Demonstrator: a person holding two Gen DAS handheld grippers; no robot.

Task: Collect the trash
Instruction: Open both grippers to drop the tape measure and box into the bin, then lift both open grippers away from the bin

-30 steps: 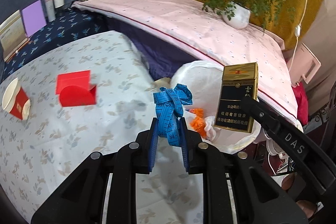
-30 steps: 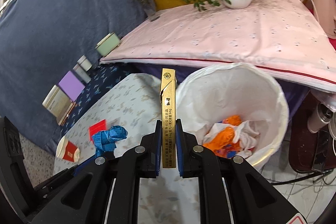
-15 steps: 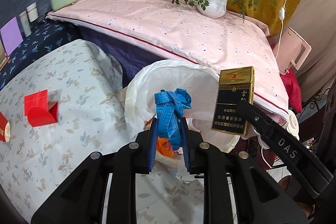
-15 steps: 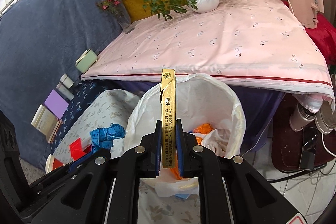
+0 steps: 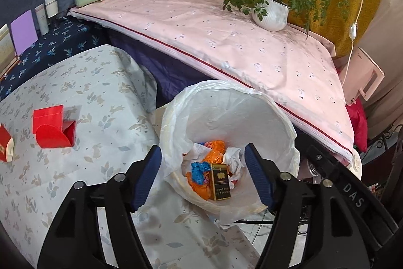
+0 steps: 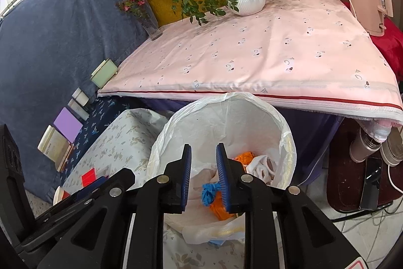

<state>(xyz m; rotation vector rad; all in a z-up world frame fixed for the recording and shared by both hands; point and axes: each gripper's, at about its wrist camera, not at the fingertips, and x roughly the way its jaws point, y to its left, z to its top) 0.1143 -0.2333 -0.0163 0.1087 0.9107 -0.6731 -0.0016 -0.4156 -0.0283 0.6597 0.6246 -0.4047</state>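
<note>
Both jaws are opening empty above the bin [image 5: 289,127], lower centre; reaching for the red box [image 5: 51,129], left, could tip it.

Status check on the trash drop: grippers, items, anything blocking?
Left gripper and right gripper jaws opening, nothing between them. Blue tape measure and cigarette pack lie in the bin. Red box remains on the table. Nothing blocking.

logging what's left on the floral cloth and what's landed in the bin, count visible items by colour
red: 2, an open red box and a red packet at the edge, both on the floral cloth
blue: 1, measuring tape in the bin
black and gold: 1, cigarette pack in the bin
total: 4
</note>
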